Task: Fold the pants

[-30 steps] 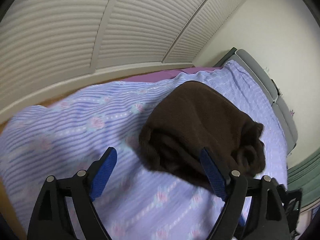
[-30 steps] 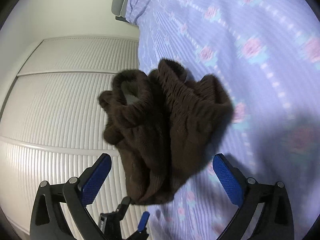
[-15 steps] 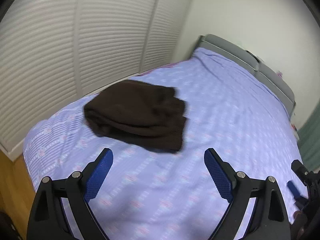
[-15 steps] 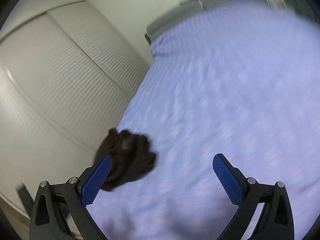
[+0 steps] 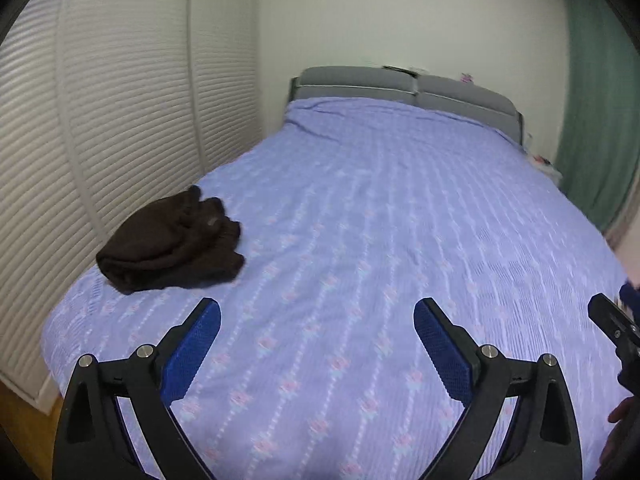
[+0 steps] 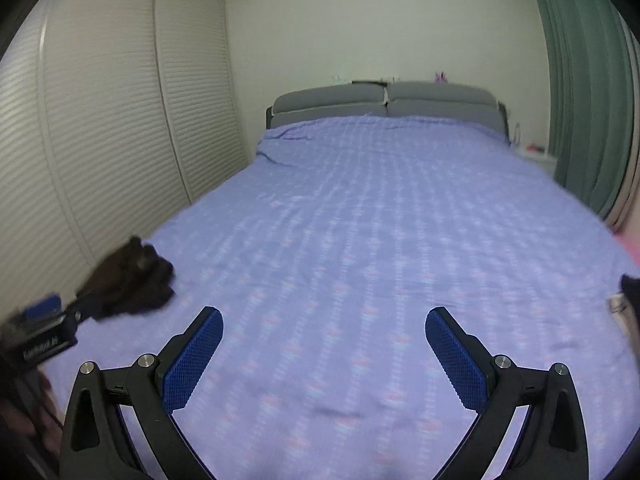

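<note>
The dark brown pants (image 5: 172,242) lie folded in a compact bundle near the left edge of the bed (image 5: 360,208). They also show blurred in the right wrist view (image 6: 132,280). My left gripper (image 5: 316,340) is open and empty, above the bed's near end, well back from the pants. My right gripper (image 6: 324,344) is open and empty too, over the near middle of the bed. The left gripper's body (image 6: 40,332) shows at the left edge of the right wrist view.
A purple flowered bedspread (image 6: 380,220) covers the bed. A grey headboard (image 6: 384,100) stands at the far end. White louvred closet doors (image 5: 100,120) run along the left. A green curtain (image 6: 580,80) hangs at the right. Wooden floor (image 5: 20,420) shows at the lower left.
Both grippers have pulled back from the folded pants and turned toward the headboard. The pants stay on the bed's left side, now far from both grippers.
</note>
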Demonstrator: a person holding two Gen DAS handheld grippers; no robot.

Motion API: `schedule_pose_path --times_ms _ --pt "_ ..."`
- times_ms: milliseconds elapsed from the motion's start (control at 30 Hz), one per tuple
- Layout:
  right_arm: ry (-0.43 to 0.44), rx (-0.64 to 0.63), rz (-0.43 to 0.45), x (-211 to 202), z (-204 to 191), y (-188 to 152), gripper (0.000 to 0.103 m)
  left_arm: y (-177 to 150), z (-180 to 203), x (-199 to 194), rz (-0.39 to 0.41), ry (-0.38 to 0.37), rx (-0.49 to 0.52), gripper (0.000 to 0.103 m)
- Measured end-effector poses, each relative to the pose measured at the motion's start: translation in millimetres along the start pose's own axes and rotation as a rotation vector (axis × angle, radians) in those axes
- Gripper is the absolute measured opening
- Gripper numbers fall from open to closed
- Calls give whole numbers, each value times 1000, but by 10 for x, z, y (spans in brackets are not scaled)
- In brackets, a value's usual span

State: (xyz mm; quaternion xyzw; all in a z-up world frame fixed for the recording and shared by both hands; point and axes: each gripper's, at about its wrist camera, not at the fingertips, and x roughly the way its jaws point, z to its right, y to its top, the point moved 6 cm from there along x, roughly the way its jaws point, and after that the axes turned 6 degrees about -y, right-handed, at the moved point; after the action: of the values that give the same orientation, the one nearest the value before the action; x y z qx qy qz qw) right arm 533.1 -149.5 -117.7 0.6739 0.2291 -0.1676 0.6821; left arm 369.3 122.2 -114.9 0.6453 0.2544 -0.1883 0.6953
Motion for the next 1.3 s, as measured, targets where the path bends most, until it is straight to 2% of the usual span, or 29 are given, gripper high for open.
schedule_pose_path --times_ms 200,300,400,500,633,733,900,1100,1300 --pt "-19 19 21 -382 295 -429 103 -366 435 -223 -6 -29 86 99" --pt "-32 49 48 -680 400 -561 103 -507 584 -496 9 -55 106 99" --pt "-51 60 88 -1060 450 -666 103 -599 670 -884 63 -57 127 99" --pt "-76 76 114 -1489 456 -770 103 -682 679 -1320 102 -69 119 100" --pt "-103 112 127 -2063 428 -865 103 -806 572 -1912 125 -47 87 101" --pt "-116 124 132 -2475 401 -936 103 -914 451 -2266 129 -40 54 101" --pt "-143 141 148 -3069 415 -1075 103 -1095 319 -2644 105 -47 31 102" --pt "-165 142 151 -3425 412 -1172 103 -1177 324 -3004 121 -62 61 102" --pt "-170 145 172 -3606 425 -1144 103 -1159 363 -3208 156 -74 73 102"
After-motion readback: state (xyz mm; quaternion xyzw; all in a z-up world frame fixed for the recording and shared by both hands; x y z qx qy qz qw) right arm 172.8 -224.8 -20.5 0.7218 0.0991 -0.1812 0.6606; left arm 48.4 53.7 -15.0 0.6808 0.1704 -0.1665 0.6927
